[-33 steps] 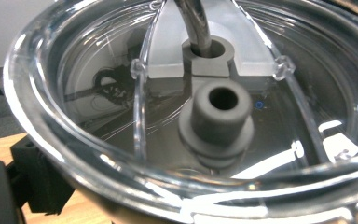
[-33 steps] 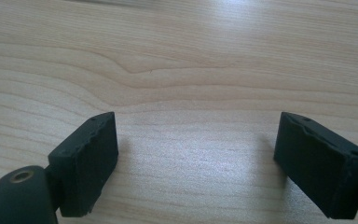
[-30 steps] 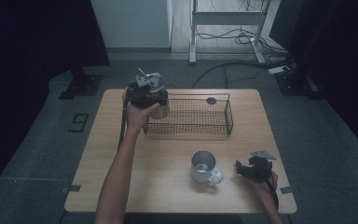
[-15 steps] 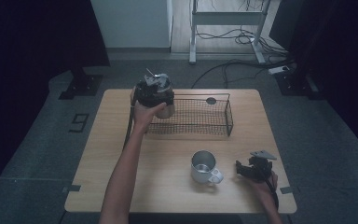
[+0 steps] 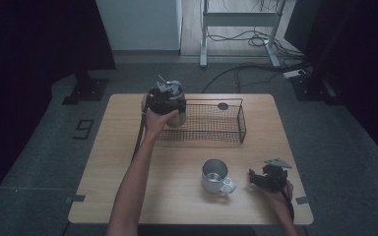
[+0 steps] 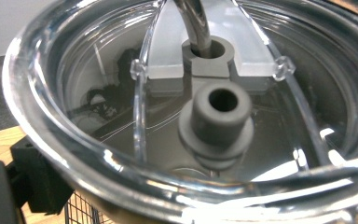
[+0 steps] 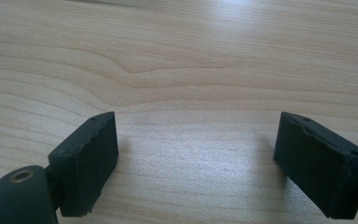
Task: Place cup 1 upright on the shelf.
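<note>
Since the earlier frame, the left gripper (image 5: 166,101) has carried the lidded tumbler (image 5: 174,117) rightward to the wire basket (image 5: 229,133) end at 9 o'clock; its jaws are clamped wide on the clear lid (image 6: 135,70). Right gripper (image 7: 198,158) rests gaping, holding nothing, at 3 o'clock of the metal mug (image 5: 214,175).

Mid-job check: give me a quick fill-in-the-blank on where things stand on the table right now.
The left gripper holds a tumbler with a clear lid over the left end of the wire ____. The metal mug stands on the wooden ____. The right gripper has its jaws ____, nothing between them.

Missing words: basket; table; open
</note>
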The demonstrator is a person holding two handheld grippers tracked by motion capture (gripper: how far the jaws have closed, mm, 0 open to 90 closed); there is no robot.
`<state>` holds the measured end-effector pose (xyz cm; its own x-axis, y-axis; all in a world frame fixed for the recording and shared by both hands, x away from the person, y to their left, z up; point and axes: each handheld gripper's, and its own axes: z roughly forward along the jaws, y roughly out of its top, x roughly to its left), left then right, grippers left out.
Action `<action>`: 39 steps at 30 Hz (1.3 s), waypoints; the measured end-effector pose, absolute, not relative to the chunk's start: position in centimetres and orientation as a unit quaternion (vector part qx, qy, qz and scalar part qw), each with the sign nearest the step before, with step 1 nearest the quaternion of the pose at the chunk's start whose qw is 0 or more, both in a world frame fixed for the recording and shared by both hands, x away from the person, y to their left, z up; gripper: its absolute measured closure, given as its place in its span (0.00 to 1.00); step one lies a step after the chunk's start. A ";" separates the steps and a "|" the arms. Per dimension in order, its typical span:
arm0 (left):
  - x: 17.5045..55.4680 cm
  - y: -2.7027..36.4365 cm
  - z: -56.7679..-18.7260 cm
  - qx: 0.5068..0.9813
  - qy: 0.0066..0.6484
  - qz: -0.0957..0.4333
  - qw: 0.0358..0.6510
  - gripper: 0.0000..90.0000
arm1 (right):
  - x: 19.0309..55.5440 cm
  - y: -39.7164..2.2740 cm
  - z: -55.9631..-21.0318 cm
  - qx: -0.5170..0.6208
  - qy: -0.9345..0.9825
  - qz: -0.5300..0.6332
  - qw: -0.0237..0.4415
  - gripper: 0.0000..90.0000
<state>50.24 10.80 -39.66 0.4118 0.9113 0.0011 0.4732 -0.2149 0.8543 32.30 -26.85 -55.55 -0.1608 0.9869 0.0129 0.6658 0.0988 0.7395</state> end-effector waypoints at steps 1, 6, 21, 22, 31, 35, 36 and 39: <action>50.3 10.8 -39.8 0.732 0.473 0.265 0.411 0.04 | 32.3 -26.9 -55.5 0.594 0.695 0.312 0.257 0.15; 50.5 10.8 -40.2 0.733 0.476 0.262 0.408 0.04 | 32.3 -26.9 -55.5 0.594 0.695 0.312 0.257 0.15; 51.0 10.7 -42.8 0.736 0.489 0.256 0.392 0.04 | 32.3 -26.9 -55.5 0.594 0.695 0.311 0.258 0.15; 51.0 10.7 -42.9 0.736 0.489 0.255 0.392 0.04 | 32.3 -26.9 -55.5 0.594 0.695 0.311 0.258 0.15; 51.2 10.4 -44.0 0.740 0.494 0.249 0.382 0.04 | 32.3 -26.9 -55.5 0.594 0.695 0.311 0.258 0.15; 51.3 10.3 -44.4 0.742 0.493 0.248 0.380 0.04 | 32.3 -26.9 -55.5 0.594 0.696 0.311 0.258 0.15; 51.4 10.3 -44.5 0.743 0.493 0.249 0.378 0.04 | 32.3 -26.8 -55.5 0.594 0.695 0.311 0.258 0.15; 51.5 10.3 -44.9 0.744 0.495 0.247 0.374 0.04 | 32.3 -26.8 -55.6 0.594 0.696 0.312 0.258 0.15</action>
